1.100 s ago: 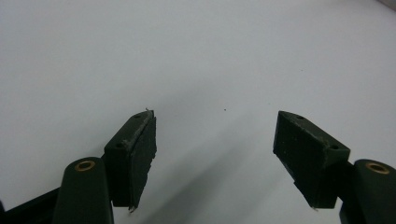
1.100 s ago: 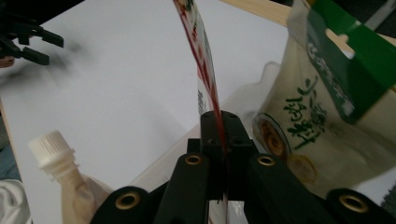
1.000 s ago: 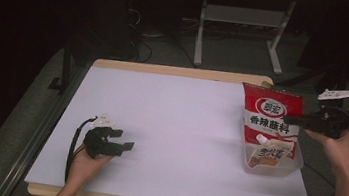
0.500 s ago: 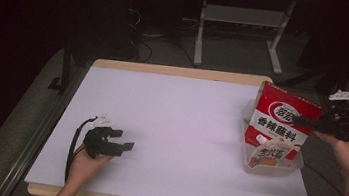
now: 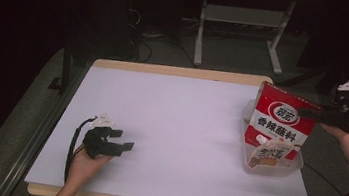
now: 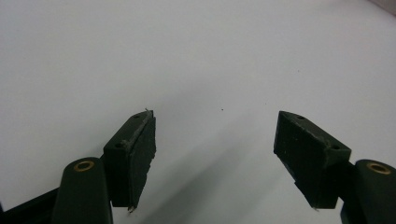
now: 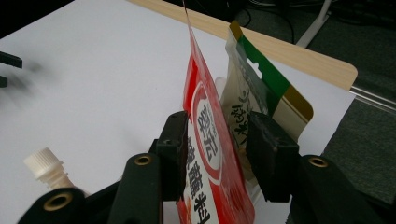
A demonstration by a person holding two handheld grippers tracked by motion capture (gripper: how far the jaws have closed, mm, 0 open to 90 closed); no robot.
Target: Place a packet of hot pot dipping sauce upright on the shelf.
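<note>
Fingers of the right gripper (image 7: 217, 154) have just been opening, flanking the red pouch (image 7: 205, 140); left gripper (image 6: 215, 154) wide, empty.

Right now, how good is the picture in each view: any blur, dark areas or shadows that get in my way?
High view: the room around the white table is nearly black; the red pouch reads clearly. Left gripper view: sharp, with soft shadows under the left gripper. Right gripper view: the red pouch close to the lens is soft, and dark shapes at the left edge are smeared.
</note>
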